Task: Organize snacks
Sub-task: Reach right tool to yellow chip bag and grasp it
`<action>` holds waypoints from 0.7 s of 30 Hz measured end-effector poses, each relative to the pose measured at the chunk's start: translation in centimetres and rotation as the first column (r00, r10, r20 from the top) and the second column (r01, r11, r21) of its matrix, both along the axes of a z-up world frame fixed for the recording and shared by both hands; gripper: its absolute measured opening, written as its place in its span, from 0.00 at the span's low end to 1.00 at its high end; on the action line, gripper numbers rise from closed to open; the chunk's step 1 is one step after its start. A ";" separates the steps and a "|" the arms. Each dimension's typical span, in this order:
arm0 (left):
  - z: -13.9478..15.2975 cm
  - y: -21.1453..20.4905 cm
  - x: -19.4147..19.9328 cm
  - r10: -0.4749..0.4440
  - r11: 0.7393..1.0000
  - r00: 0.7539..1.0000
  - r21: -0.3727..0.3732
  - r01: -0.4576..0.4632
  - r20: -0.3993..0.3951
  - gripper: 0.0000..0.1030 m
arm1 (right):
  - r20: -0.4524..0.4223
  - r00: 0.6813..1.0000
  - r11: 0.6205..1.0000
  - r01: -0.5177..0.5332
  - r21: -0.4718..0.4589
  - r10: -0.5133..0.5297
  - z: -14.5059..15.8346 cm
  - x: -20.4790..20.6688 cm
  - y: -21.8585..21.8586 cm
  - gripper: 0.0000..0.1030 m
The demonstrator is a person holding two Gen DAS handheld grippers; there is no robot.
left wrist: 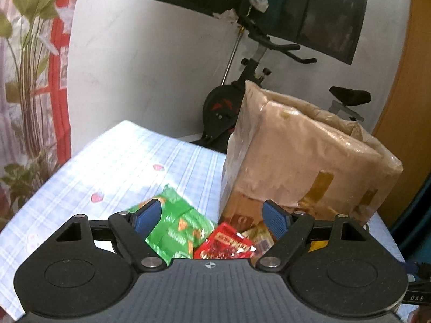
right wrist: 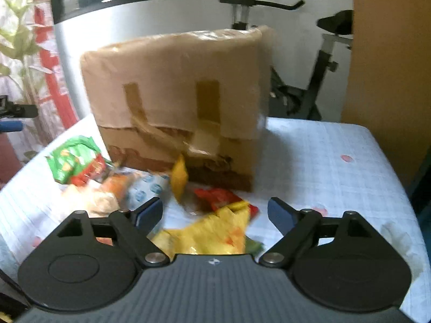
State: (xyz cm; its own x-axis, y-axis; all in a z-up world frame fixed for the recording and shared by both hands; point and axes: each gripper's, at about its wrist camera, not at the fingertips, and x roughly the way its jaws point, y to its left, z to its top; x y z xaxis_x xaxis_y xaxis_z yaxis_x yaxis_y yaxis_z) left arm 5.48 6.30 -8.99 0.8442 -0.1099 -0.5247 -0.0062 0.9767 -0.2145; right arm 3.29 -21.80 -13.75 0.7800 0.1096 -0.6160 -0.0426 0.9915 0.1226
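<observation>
Both grippers, left gripper (left wrist: 212, 216) and right gripper (right wrist: 215, 211), are hanging wide apart, gripping nothing, over blurry snack packets (right wrist: 210, 231) near the cardboard box (right wrist: 177, 86).

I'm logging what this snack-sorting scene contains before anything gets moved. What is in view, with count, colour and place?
cardboard box: one, brown, taped, upright on the table behind the snacks
green snack packet: one, green, left of the box
red snack packet: one, red, beside the green one
yellow snack packet: one, yellow, nearest the right gripper
other packets: several, blurred, count unclear
table: one, pale blue checked cloth
exercise bike: one, black, behind the table
plant: one, green, far left
left gripper: open, empty
right gripper: open, empty
</observation>
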 end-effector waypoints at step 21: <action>-2.9 0.0 -0.8 0.013 0.999 0.996 -0.039 -0.016 -0.084 0.81 | -0.129 0.987 0.994 -0.089 0.062 0.096 -3.4 1.0 1.2 0.80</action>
State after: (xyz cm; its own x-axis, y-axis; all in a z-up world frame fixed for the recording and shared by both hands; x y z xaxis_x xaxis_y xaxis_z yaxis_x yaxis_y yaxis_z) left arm 4.70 6.35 -11.93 0.7992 -0.1204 -0.5889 -0.0396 0.9671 -0.2515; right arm 4.24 -20.56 -17.17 0.6776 0.2146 -0.7034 -0.1137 0.9755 0.1881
